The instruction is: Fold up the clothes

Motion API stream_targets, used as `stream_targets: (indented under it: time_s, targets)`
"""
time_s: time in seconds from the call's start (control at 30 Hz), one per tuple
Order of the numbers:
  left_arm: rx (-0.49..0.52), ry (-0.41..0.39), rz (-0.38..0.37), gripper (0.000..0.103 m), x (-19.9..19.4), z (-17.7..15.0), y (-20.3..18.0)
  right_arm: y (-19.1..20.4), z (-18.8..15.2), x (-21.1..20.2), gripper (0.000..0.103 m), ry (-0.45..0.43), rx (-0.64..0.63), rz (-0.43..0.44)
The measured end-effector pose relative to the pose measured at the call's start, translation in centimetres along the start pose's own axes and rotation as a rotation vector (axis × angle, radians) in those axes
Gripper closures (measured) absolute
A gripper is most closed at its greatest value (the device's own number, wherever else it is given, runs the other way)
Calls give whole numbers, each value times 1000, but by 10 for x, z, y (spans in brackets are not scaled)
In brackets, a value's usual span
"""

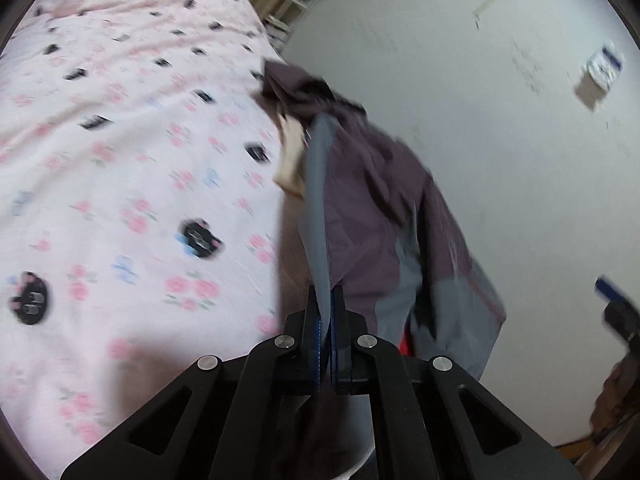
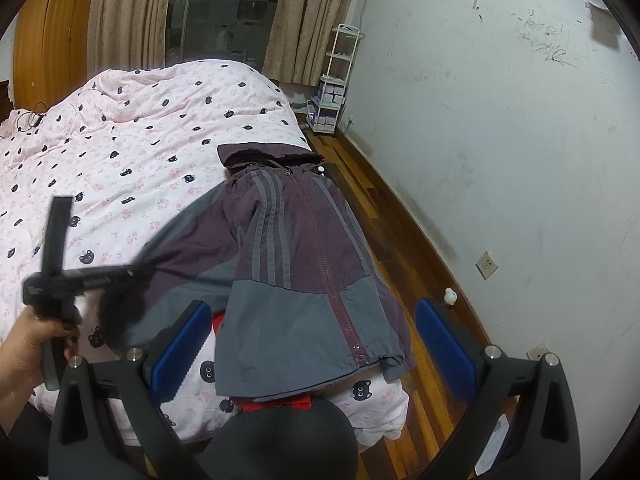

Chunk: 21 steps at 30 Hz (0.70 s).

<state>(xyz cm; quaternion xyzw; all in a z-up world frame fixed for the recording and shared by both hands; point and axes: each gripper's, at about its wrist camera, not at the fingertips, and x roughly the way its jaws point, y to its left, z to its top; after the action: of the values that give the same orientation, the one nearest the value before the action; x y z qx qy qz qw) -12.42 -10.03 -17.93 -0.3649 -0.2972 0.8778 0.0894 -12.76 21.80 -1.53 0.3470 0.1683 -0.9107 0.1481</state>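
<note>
A purple and grey zip jacket (image 2: pixel 296 264) lies front up at the right edge of the bed, hood toward the far end. Its left sleeve (image 2: pixel 188 248) is stretched out sideways. A hand (image 2: pixel 24 344) holds my left gripper (image 2: pixel 134 270), which is shut on the sleeve's end. In the left wrist view, the left gripper (image 1: pixel 326 292) pinches a grey fabric edge of the jacket (image 1: pixel 372 208) between its blue pads. My right gripper (image 2: pixel 312 320) hovers wide open above the jacket's hem, touching nothing. Something red (image 2: pixel 298 402) peeks out under the hem.
The bed has a pink quilt (image 2: pixel 120 140) printed with flowers and black cat faces. A wooden floor strip (image 2: pixel 400 240) runs between bed and white wall. A white shelf rack (image 2: pixel 336 80) stands at the far corner, a wardrobe (image 2: pixel 52 32) far left, a black chair back (image 2: pixel 280 440) nearest.
</note>
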Motion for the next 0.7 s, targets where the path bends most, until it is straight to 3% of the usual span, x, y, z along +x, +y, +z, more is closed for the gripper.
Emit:
stream_targets:
  time_s: [0.13,0.5,0.7]
  targets:
    - [-20,-57,43,101,-23,12,17,1,1,5,0,4,-1,-6]
    - [-58,-60,83,101,-45,6,41,12,4,15,0,24,-3,-3]
    - [-73,-75,142,101,-79,8,68,26,5,22,0,31,-15,6]
